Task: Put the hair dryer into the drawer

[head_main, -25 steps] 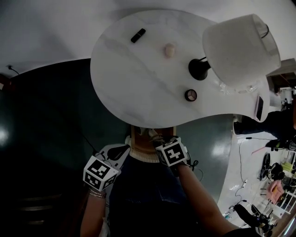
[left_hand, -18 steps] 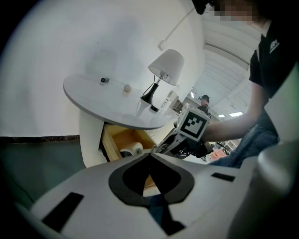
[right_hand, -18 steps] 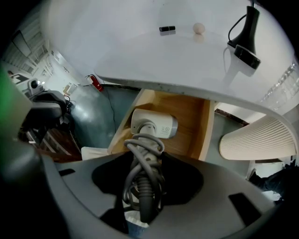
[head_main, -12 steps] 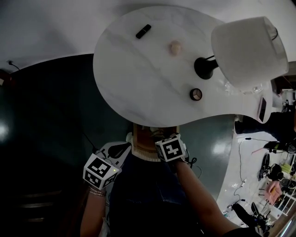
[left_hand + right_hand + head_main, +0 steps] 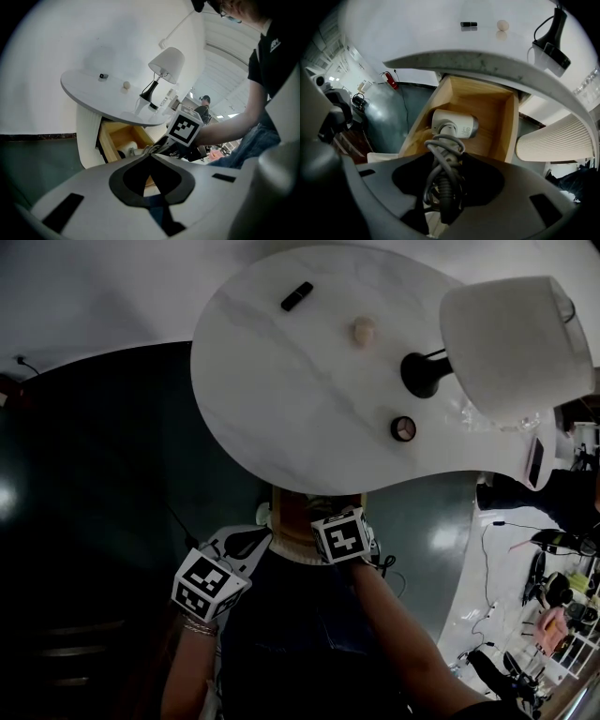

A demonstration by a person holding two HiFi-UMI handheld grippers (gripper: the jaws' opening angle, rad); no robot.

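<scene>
Jaws of our right gripper [image 5: 444,161] clamp the cord-wrapped handle of the white hair dryer [image 5: 454,124], whose head lies at twelve o'clock inside the open wooden drawer [image 5: 512,126]. Our left gripper [image 5: 151,157] is closed, holding nothing. Beyond, the white marble tabletop [image 5: 300,409] carries a white-shaded lamp [image 5: 511,338] at two o'clock.

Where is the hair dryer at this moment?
In the right gripper view, centre frame, the hair dryer has its head inside the open wooden drawer under the white tabletop, with its cord-wrapped handle clamped in the right gripper.
</scene>
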